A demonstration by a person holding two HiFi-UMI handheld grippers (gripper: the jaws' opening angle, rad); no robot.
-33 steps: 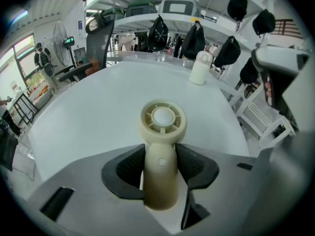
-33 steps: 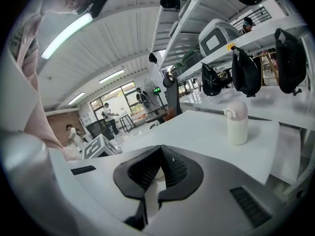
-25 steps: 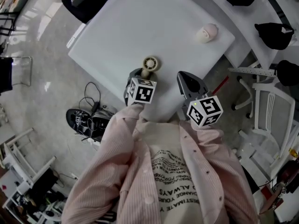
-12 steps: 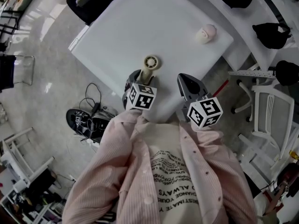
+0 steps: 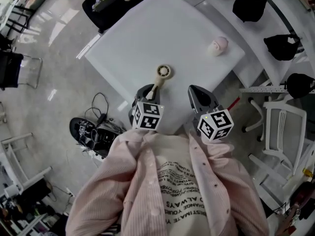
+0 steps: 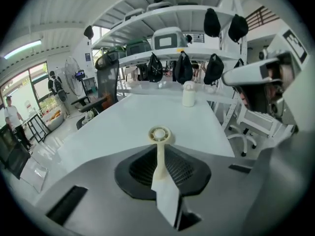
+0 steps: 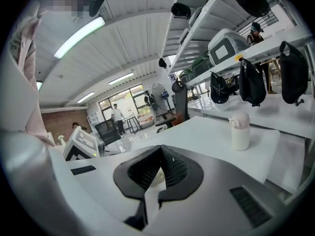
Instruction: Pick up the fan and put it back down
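Closing within the last moment, the left tool now pinches the fan by the low end of its handle, where a second ago its jaws stood wide around that handle while the fan lay on the surface. Seen from the head, the fan's handle now stretches out longer and thinner from the tool than before, and the round head points away from the person, over the near part of the surface. In the left gripper view the cream handle runs straight out from between the narrow jaws. The ring-shaped head sits out in front, with the white surface behind it. I cannot tell from these views whether the head is clear of the surface.

To the right, the right tool hangs over the near edge of the surface, well apart from the fan. Its own view shows its jaw tips together with nothing gripped between them.

Far off to the right, a small pale bottle stands upright on the surface. Down on the floor to the left lies a tangle of dark cables, and a white chair stands at the right.
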